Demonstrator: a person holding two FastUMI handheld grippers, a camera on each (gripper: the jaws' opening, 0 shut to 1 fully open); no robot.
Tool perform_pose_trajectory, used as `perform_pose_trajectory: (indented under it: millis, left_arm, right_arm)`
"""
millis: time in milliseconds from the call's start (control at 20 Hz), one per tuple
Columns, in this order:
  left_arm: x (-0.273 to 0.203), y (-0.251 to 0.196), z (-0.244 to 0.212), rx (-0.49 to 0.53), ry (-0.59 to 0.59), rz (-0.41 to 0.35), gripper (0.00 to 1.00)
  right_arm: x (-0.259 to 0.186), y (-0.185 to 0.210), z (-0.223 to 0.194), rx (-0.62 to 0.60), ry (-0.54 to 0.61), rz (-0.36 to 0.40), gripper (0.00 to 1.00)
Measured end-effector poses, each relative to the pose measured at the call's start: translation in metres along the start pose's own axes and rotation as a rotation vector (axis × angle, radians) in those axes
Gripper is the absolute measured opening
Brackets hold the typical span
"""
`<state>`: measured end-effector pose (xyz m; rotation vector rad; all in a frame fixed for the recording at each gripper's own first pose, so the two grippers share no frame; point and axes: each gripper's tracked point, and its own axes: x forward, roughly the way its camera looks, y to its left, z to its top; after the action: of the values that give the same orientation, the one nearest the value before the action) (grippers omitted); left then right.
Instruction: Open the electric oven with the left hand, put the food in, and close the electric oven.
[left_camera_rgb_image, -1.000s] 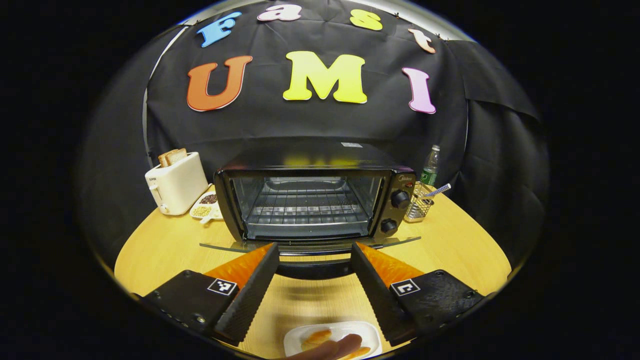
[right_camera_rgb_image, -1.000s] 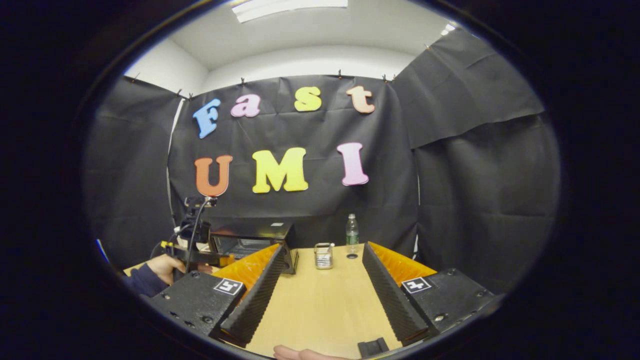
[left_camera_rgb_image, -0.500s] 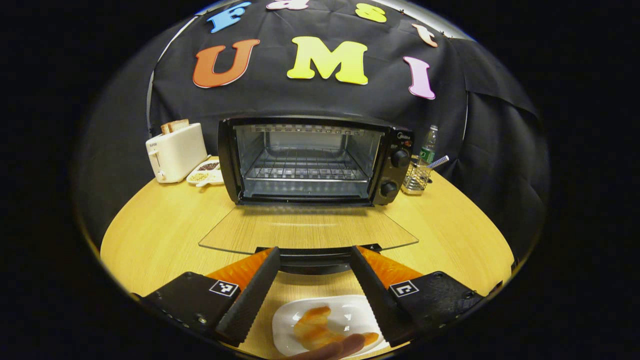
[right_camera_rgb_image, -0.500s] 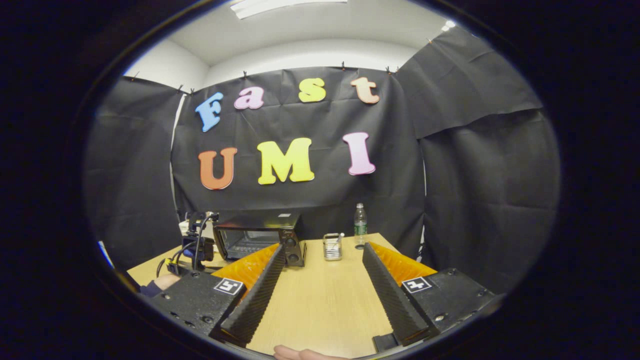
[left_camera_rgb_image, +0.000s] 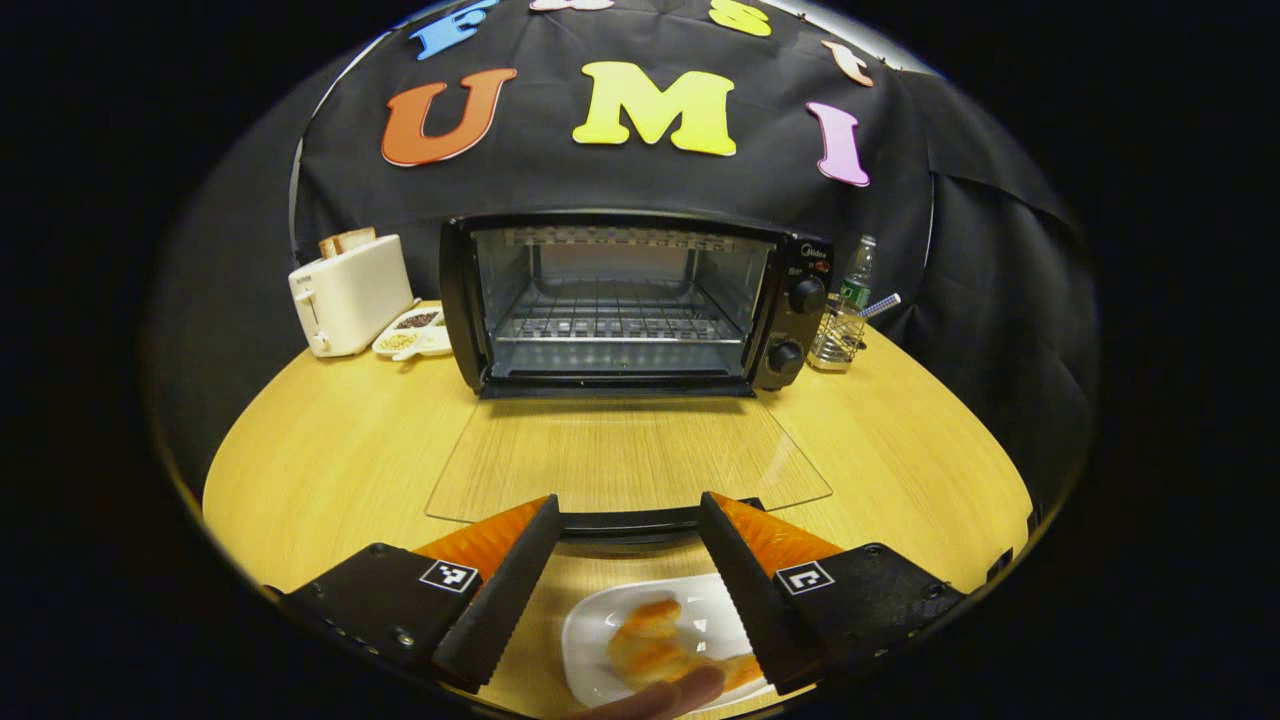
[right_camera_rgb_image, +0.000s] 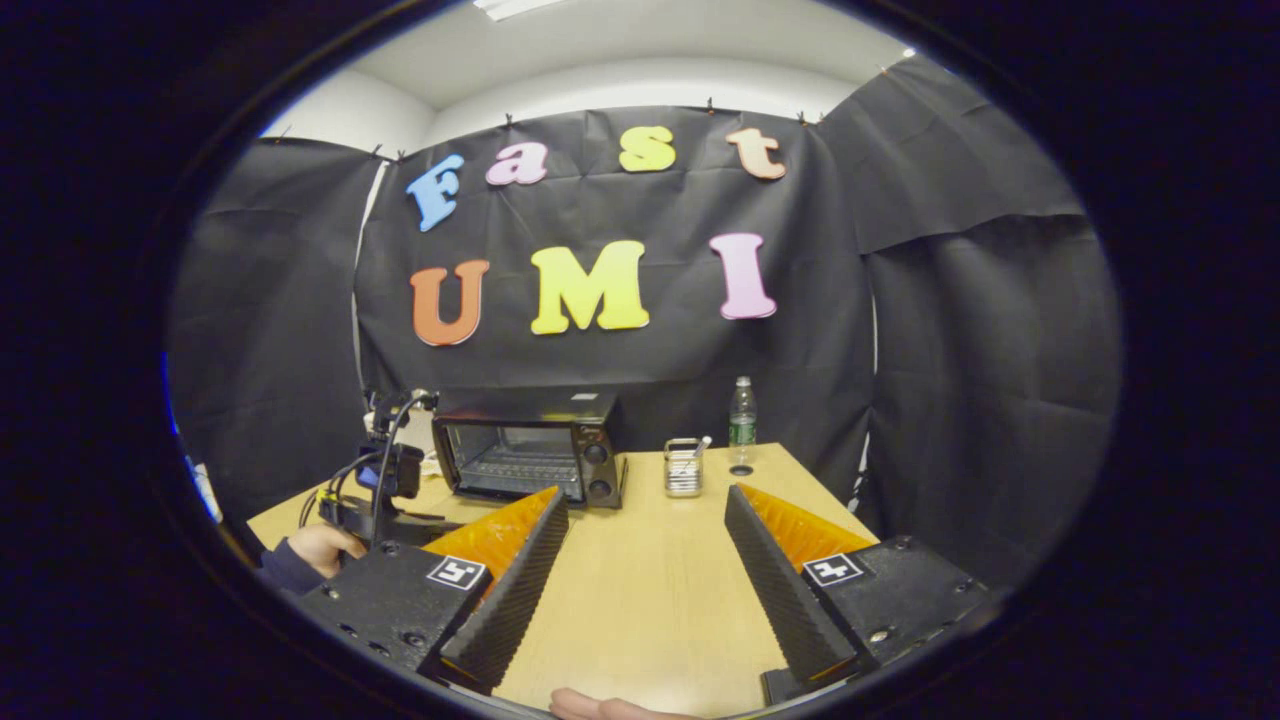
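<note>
Oven door (left_camera_rgb_image: 625, 455) down flat; left gripper (left_camera_rgb_image: 625, 512) spread at its handle; croissants (left_camera_rgb_image: 645, 640) soft, light, so lift by plate (left_camera_rgb_image: 590, 650) rim.

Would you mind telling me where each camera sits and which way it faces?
Left gripper view: rides the left gripper, low over the table, facing the open oven head-on; own jaws spread beside the door handle, a fingertip below.
Right gripper view: rides the right gripper, farther back and to the right, facing the wall; own open jaws, a hand holding the left gripper.
Shared: oven, wire holder, bottle.
</note>
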<state>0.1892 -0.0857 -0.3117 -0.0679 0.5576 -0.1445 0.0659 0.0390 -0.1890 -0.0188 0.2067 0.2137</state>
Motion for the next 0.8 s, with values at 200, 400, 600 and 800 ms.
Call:
perform_pose_trajectory:
  millis: [200, 400, 600, 800]
  left_arm:
    - [-0.060, 0.011, 0.044, 0.024, -0.168, -0.006, 0.92]
    - [-0.131, 0.027, 0.078, 0.016, -0.320, 0.013, 0.92]
    - [-0.197, 0.047, 0.092, 0.026, -0.440, 0.052, 0.93]
    - [-0.246, 0.060, 0.079, 0.019, -0.486, 0.073, 0.93]
  right_arm:
    - [0.032, 0.028, -0.023, -0.040, 0.037, 0.067, 1.00]
    - [0.060, 0.070, -0.051, -0.088, 0.093, 0.180, 1.00]
    - [0.078, 0.121, -0.090, -0.120, 0.164, 0.311, 1.00]
    - [0.089, 0.176, -0.141, -0.161, 0.276, 0.431, 1.00]
